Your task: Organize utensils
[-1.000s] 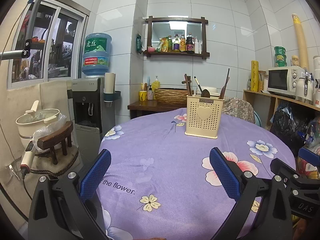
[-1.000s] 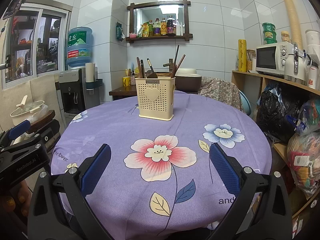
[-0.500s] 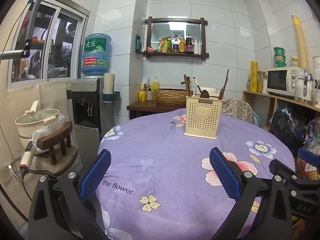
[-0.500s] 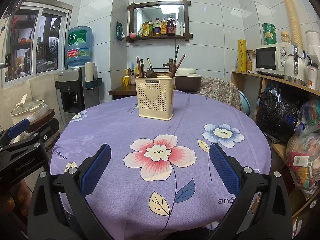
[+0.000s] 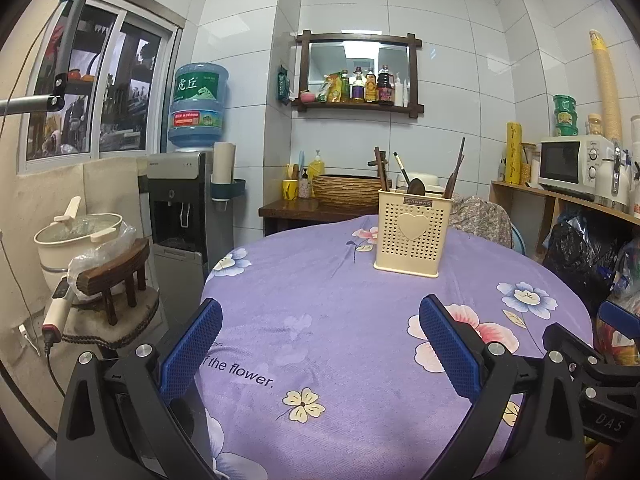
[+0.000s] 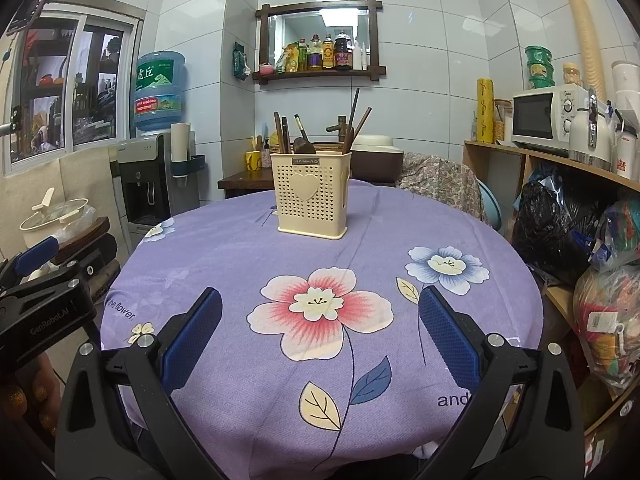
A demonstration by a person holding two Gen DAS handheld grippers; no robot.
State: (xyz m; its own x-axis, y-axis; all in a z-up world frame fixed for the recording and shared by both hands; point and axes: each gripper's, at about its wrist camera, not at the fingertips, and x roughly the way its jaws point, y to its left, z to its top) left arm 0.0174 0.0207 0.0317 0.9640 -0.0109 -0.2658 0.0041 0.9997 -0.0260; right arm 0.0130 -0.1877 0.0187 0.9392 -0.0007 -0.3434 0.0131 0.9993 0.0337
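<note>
Utensils [image 6: 316, 136] stand upright in a cream perforated holder [image 6: 310, 196] with a heart on its front, toward the far edge of the round table [image 6: 240, 248], roughly on its centre line. They show as several dark sticks, likely chopsticks, and one rounded spoon-like head, leaning at different angles above the rim. No loose piece is visible on the purple flowered cloth.

Both tools hang over the near edge of the table, well apart from the holder. The left gripper [image 5: 320, 344] has its jaws spread wide with nothing between the blue pads [image 5: 448, 344]; the right gripper [image 6: 320, 332] is likewise spread and empty. Each appears at the margin of the other's view, so they sit side by side.

Judging from this, the sorting looks either finished or not begun; the pictures cannot settle which. If a piece is to be lifted out or regrouped, the sensible way is to steady the holder with one tool against its side wall, since it looks light and may tip or slide on the soft cloth. The other should come down from above, close on a single stick near its upper end, and draw it straight up along its lean. Whether the holder has inner compartments cannot be seen from here.
</note>
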